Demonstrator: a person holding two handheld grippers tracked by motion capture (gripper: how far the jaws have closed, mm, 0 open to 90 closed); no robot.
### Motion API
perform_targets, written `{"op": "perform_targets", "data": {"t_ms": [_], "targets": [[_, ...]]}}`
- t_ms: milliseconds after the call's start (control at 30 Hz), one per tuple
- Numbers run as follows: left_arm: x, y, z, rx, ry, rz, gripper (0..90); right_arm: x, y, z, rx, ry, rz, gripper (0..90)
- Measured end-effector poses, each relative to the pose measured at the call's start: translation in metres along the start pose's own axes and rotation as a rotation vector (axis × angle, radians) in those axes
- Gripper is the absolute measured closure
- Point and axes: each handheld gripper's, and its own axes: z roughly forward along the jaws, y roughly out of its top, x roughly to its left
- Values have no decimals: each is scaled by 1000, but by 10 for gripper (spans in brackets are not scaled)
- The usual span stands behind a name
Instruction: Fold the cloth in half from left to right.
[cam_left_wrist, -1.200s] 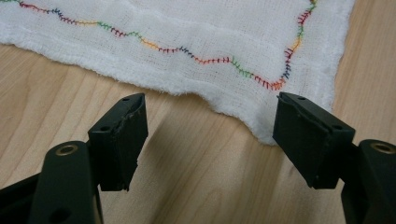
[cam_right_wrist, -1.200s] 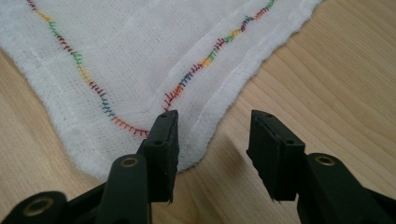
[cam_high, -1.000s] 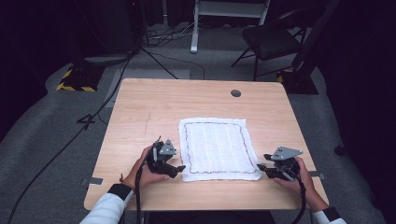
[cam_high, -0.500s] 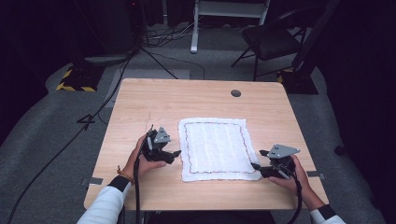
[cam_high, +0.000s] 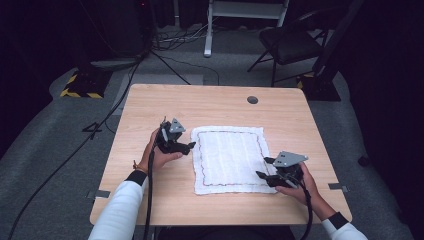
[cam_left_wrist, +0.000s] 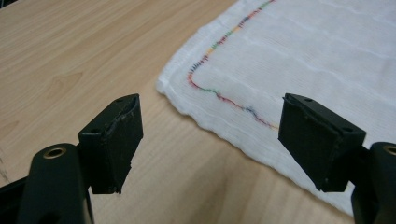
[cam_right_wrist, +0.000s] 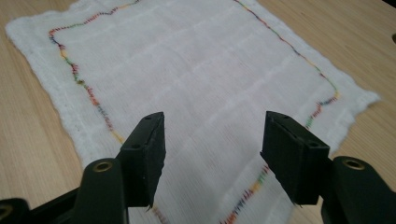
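A white cloth (cam_high: 230, 157) with a coloured stitched border lies flat on the wooden table (cam_high: 150, 110). My left gripper (cam_high: 191, 146) is open at the cloth's left edge, just short of the far left corner. In the left gripper view, the cloth's corner (cam_left_wrist: 303, 56) lies beyond the open left gripper (cam_left_wrist: 212, 112). My right gripper (cam_high: 264, 167) hovers over the near right corner. Its jaws have just been closing a little but stand apart, with nothing pinched. In the right gripper view, the cloth (cam_right_wrist: 187, 70) spreads out beneath the right gripper (cam_right_wrist: 215, 126).
A round cable hole (cam_high: 252, 100) sits near the table's far edge. Beyond the table, a black chair (cam_high: 290, 45) and loose cables (cam_high: 115, 105) are on the grey floor. Bare wood runs around the cloth on all sides.
My left gripper has moved away from me along the cloth's left edge, from the near corner toward the far one. The right gripper has shifted left, in over the near right corner.
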Motion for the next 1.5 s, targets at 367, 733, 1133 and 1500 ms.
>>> {"op": "perform_targets", "data": {"t_ms": [367,733,1133,1500], "targets": [[26,24,45,21,20,-81,220,30,26,37,4,84,-74,423],[32,18,74,83,30,-131,185,44,36,49,0,130,-109,426],[36,12,78,84,21,-150,174,73,58,70,-15,215,-169,422],[32,12,71,65,-64,-120,557,119,73,107,29,281,-237,412]]}}
